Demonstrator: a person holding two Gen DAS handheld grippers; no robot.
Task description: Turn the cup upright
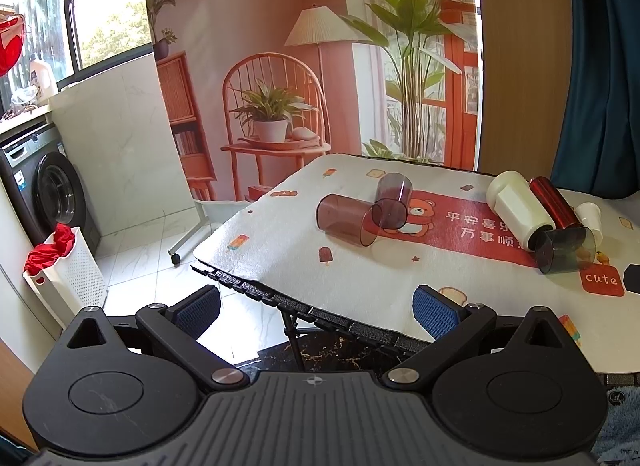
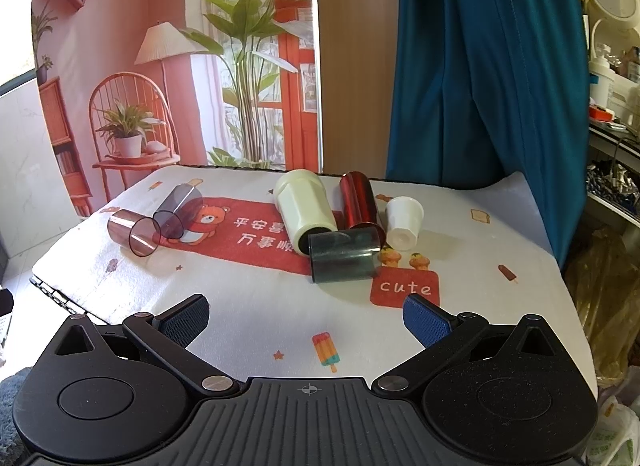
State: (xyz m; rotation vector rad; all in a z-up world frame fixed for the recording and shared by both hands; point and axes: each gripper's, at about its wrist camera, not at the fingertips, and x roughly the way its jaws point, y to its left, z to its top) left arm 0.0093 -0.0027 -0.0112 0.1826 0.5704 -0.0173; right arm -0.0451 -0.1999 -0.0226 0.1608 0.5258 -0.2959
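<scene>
Fingers [image 2: 426, 324] of both grippers spread, empty, tipped-over green cup [image 2: 345, 253] well ahead.

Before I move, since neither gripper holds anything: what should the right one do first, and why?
Probably ease the right gripper forward toward the dark green cup: it lies on its side nearest those open fingers, with the mat between them bare.

A white printed cloth [image 2: 248, 306] covering the table carries the only readable text. On its small red rectangular patch [image 2: 404, 288], white lowercase letters spell "cute". On its larger red panel with a cartoon bear [image 2: 248, 234], white Chinese characters run in two lines, "平安喜" above "万事顺", each line's end hidden behind a cream cylinder.
</scene>
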